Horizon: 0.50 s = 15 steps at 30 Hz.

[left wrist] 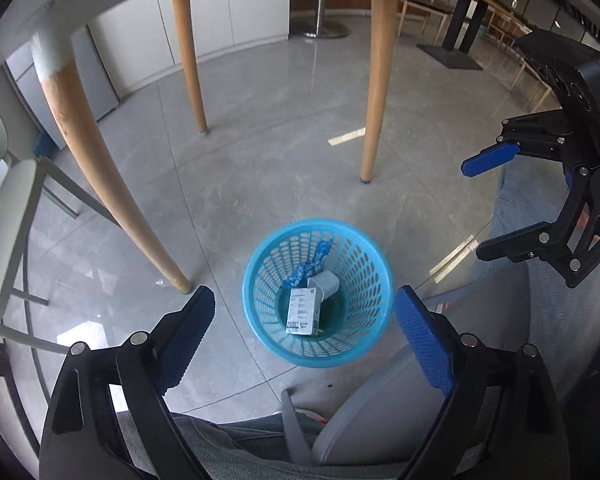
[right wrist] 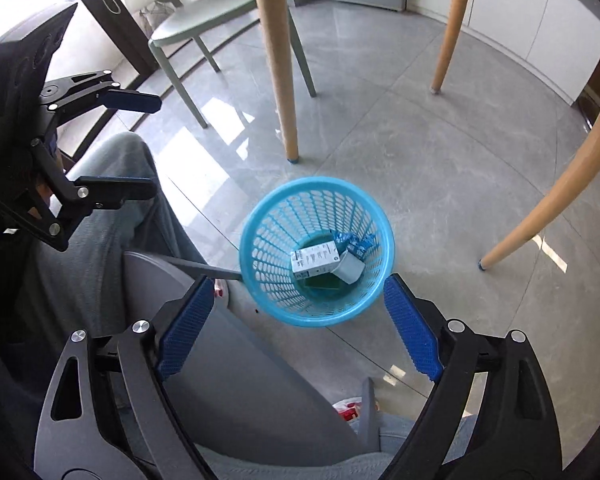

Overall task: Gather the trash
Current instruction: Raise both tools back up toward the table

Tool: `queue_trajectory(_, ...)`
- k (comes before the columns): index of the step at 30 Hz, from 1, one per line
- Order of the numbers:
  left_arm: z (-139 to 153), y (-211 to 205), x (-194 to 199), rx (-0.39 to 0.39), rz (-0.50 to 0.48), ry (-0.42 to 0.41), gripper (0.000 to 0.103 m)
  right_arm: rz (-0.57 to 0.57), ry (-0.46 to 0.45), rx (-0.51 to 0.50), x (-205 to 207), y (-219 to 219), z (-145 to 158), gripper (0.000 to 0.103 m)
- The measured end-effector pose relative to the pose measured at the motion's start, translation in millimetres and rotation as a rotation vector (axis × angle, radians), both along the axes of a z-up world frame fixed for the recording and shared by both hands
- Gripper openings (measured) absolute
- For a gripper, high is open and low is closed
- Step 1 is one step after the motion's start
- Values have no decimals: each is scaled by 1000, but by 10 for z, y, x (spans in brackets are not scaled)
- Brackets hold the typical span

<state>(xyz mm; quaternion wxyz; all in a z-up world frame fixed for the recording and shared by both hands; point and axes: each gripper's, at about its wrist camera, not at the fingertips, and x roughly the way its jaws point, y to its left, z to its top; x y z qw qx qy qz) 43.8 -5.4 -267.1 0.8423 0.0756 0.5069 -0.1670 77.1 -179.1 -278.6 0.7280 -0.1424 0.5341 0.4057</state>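
A blue plastic mesh basket (left wrist: pixel 352 276) stands on the grey tiled floor; it also shows in the right wrist view (right wrist: pixel 268 236). Inside lie a white printed box (left wrist: pixel 302 311), a grey box (left wrist: pixel 325 283) and a blue patterned wrapper (left wrist: pixel 314 262); the right wrist view shows the white box (right wrist: pixel 316 261), grey box (right wrist: pixel 351 268) and wrapper (right wrist: pixel 354 245) too. My left gripper (left wrist: pixel 304 336) is open and empty above the basket. My right gripper (right wrist: pixel 296 320) is open and empty above it; it also shows at the right of the left wrist view (left wrist: pixel 472 212).
Wooden table legs (left wrist: pixel 374 92) (right wrist: pixel 280 60) stand around the basket. A pale green chair (right wrist: pixel 204 20) is beyond them. The person's grey-trousered leg (right wrist: pixel 112 216) and a grey chair seat (right wrist: pixel 228 360) lie below the grippers. A dark table base (left wrist: pixel 450 54) is far back.
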Motion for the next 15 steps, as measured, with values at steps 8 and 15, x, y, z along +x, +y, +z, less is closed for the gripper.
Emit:
queue_trajectory(8, 1064, 6, -352, -72, -5, -237, 95, 184, -110, 207, -450, -156, 1124, 86)
queue_trajectory(15, 1685, 309, -130, -49, 187, -328, 97, -68, -323, 268, -244, -553, 1996, 94)
